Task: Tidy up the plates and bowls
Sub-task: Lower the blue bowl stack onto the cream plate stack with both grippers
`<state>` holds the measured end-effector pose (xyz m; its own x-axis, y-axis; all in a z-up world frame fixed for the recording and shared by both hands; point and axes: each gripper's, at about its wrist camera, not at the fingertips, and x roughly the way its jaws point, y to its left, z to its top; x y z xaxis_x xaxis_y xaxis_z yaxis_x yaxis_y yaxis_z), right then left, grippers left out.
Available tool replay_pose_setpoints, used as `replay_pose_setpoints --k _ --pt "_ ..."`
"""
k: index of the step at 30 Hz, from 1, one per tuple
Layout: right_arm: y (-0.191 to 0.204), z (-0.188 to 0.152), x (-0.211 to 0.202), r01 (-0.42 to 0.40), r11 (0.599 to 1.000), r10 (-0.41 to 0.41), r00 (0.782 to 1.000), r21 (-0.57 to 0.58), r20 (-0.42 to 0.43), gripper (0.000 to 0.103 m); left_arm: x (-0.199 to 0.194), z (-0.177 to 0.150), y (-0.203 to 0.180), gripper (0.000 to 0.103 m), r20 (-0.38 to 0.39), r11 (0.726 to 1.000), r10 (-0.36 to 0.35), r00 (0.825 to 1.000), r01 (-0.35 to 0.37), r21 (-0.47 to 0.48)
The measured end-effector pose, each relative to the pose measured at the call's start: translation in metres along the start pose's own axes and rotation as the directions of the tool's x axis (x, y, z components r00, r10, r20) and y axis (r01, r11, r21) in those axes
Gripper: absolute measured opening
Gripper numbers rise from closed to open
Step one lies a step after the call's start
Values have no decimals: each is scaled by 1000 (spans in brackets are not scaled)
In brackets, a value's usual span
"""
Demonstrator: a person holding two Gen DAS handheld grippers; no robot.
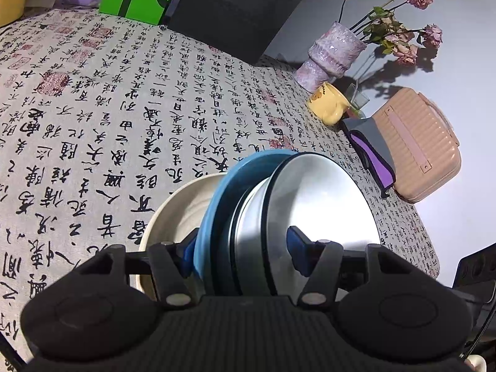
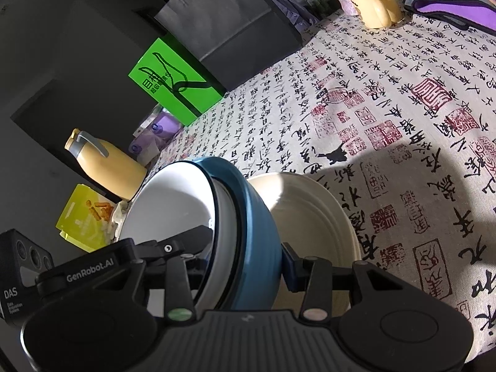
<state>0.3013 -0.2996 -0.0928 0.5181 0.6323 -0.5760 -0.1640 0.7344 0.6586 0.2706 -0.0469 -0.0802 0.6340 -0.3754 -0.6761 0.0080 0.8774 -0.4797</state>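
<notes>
**2 grippers carry a stack of dishes down to the cream plate**

The left gripper [image 1: 245, 249] pinches 1 side of the stack: a blue plate [image 1: 214, 198] and a silver bowl [image 1: 322, 198] on top. The right gripper [image 2: 248, 255] pinches the other side, on the blue rim. The stack hangs tilted just over the cream plate [image 2: 313, 217] on the tabletop [image 1: 124, 108]. Next, I think both hands must level it, lower it gently together, then let go.

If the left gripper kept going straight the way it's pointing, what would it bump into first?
Probably the calligraphy tablecloth, just past the stacked dishes the left gripper holds. Depth is hard to judge.
</notes>
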Motion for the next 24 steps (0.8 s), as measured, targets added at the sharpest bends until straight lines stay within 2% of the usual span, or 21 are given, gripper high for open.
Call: replay_pose_setpoints --k 17,21,24 --pt "-4 4 10 22 1000 -22 1000 -18 -11 44 10 1 5 60 -20 1000 13 1000 -13 -2" --pt "-5 4 8 11 1000 -11 1000 -24 1 49 0 1 2 74 16 1000 8 1000 -9 21" --pt "-2 3 2 6 999 -5 1000 -42 21 61 -10 0 2 83 49 999 24 999 -26 34"
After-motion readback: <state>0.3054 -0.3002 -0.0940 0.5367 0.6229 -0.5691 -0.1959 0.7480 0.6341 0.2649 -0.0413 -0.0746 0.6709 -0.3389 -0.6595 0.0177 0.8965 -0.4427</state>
